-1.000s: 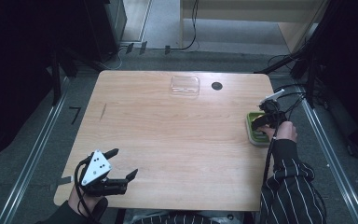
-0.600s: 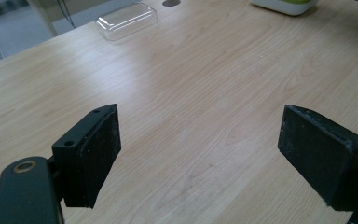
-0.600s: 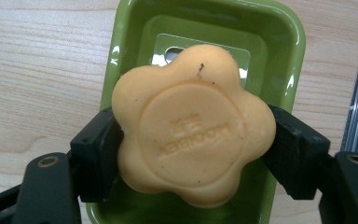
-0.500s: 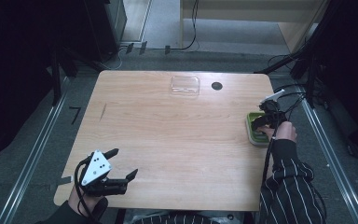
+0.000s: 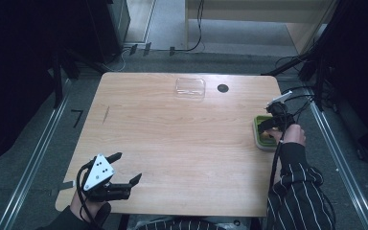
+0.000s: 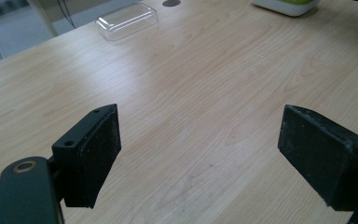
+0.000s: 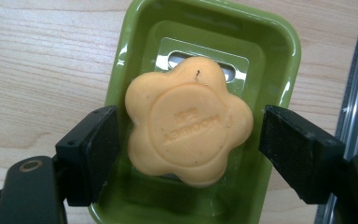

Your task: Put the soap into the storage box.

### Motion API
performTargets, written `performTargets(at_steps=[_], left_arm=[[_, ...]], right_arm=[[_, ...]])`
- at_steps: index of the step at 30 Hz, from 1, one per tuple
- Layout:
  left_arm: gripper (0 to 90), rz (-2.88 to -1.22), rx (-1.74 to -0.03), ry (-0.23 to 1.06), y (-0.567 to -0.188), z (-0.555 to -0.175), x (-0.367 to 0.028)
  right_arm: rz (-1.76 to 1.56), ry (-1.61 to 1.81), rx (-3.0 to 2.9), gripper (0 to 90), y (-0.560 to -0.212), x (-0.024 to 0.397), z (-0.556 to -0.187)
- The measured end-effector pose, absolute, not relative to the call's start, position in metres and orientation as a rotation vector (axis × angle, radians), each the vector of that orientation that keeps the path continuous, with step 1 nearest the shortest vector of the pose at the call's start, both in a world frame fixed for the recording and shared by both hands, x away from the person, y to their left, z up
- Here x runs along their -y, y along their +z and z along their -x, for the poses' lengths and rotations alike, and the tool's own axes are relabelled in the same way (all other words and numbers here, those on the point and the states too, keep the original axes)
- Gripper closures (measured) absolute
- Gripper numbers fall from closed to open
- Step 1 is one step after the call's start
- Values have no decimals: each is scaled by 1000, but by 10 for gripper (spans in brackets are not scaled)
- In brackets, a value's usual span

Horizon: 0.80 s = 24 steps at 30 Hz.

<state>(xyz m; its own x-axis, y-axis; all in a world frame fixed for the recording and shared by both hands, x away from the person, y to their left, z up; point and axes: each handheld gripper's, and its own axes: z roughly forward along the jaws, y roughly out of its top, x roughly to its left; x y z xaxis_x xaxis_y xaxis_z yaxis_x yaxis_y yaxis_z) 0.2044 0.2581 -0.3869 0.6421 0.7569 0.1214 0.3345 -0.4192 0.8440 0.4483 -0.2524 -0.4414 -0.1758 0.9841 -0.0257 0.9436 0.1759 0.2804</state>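
Straddling the orange soap (image 7: 189,121) in its green dish (image 7: 275,51), our right gripper (image 7: 189,144) keeps released jaws. Our left gripper (image 6: 200,154) hovers over the bench (image 5: 172,134), jaws spread wide.

Striped sleeve (image 5: 299,187); seemingly black tools.

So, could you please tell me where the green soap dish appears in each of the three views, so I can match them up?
High view: the green soap dish sits at the table's right edge, under the right gripper.
Left gripper view: its pale base and green rim show at the top edge, right of centre.
Right gripper view: the dish lies central, holding an orange flower-shaped soap between open jaws.
Shared landmark: the wooden table.
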Motion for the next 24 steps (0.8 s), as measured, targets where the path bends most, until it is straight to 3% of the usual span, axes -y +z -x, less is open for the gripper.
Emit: performTargets(at_steps=[24], left_arm=[[136,-2016,-850,632,-387,-205,-258]], right_arm=[[-1726,243,-2396,57,-424,228,-409]])
